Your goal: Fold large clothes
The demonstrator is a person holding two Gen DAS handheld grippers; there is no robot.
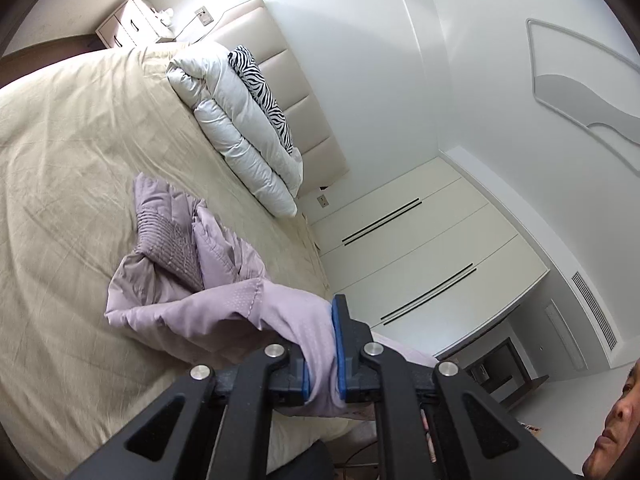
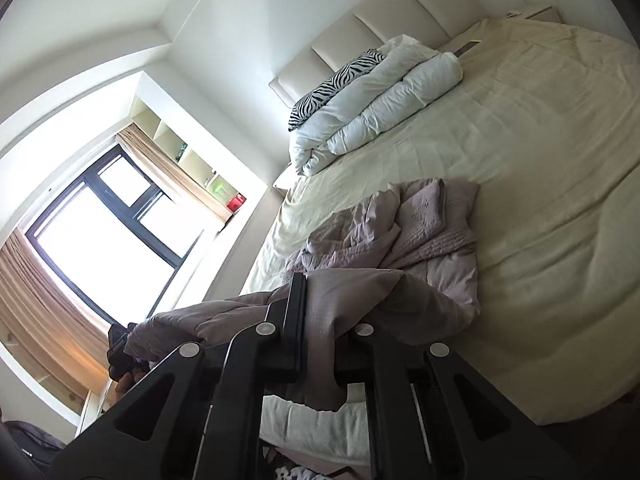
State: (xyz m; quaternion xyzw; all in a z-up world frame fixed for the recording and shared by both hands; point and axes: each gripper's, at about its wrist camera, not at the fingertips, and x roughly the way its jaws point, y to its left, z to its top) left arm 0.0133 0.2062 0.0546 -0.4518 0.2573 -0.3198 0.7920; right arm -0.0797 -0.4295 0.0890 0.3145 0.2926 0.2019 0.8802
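Left claw [image 1: 320, 354] at bottom centre of the left wrist view, blue pads clamped narrow on a bunched fold of the lilac jacket [image 1: 192, 264]. Fabric runs taut from the pads up and left into the rest of the garment, which lies crumpled on the bed [image 1: 72, 160] at centre-left of frame; ribbed hem panel visible on top of the heap.

Right claw [image 2: 320, 320] at bottom centre of the right wrist view, also pinched on the lilac jacket [image 2: 420, 232]. Cloth fills the gap between the fingers and hangs below them. One jacket edge stretches toward lower left of that frame, where a dark object shows at its far end, too unclear to identify.

Jacket sits near one side edge of the bed; in the right wrist view that mattress edge runs diagonally just left of the heap. Bare beige sheet spreads wide across the right half of that frame.

Folded white duvet [image 1: 240, 128] lies against the headboard [image 1: 296, 92] at upper centre, well apart from the jacket, zebra pillow [image 1: 260, 88] wedged behind it. Wardrobe [image 1: 420, 248] stands beyond the bed edge at right of the left wrist view; window [image 2: 100, 240] at left of the right wrist view.
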